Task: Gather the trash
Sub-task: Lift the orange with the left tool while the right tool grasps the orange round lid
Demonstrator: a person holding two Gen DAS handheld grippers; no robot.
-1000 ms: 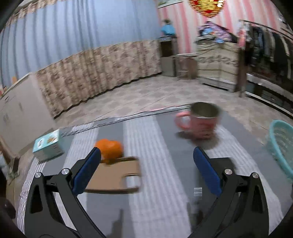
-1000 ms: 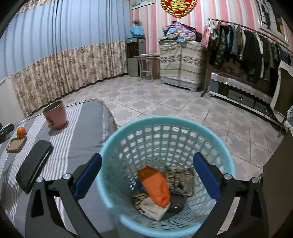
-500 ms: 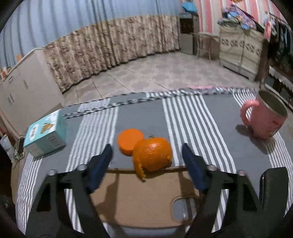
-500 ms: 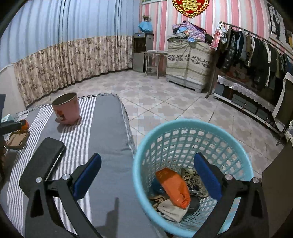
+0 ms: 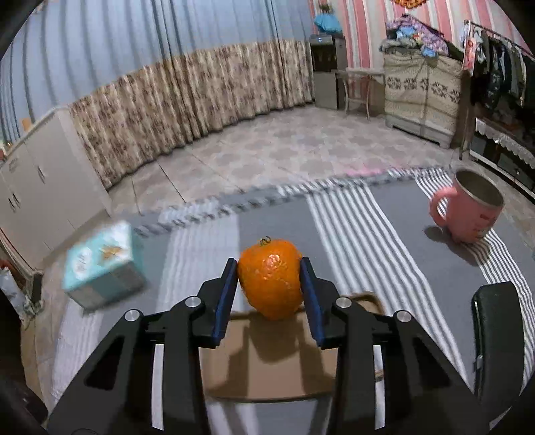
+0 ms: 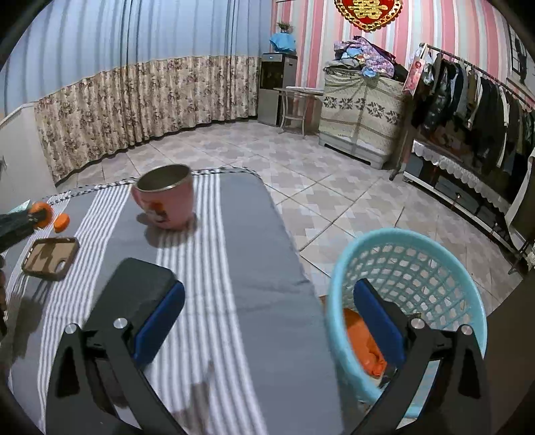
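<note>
My left hand-held gripper [image 5: 269, 279] has its blue pads on either side of the orange peel [image 5: 269, 278], which still looks like a whole hollow fruit with a stem on top; the jaws are closing, and the pads touch both flanks, so I read it as pinched. The peel hangs just above the far edge of a brown phone case [image 5: 271, 354] lying flat on the table [image 5: 351, 234], which wears a grey cloth with white stripes. From the right camera I see a second, small round piece of peel [image 6: 61, 223] on the cloth just beyond that case.

Around the peel: a teal carton [image 5: 103, 264] to the left, blurred, with a picture on top I cannot read; a pink mug [image 5: 468, 210] well off to the right, with a red print on its side too smeared to make out; a black case [image 5: 498, 338] at the near right edge. Nothing stands between the jaws and the peel.

My right hand-held gripper [image 6: 267, 321] is spread wide and empty, one pad over the black case, the other over the rim of the blue basket [image 6: 411, 287], which stands on the floor just beside the table's end. An orange wrapper [image 6: 362, 348] lies inside it.

On the striped wall hangs a red ornament [image 6: 367, 11] with a gold double-happiness character.
</note>
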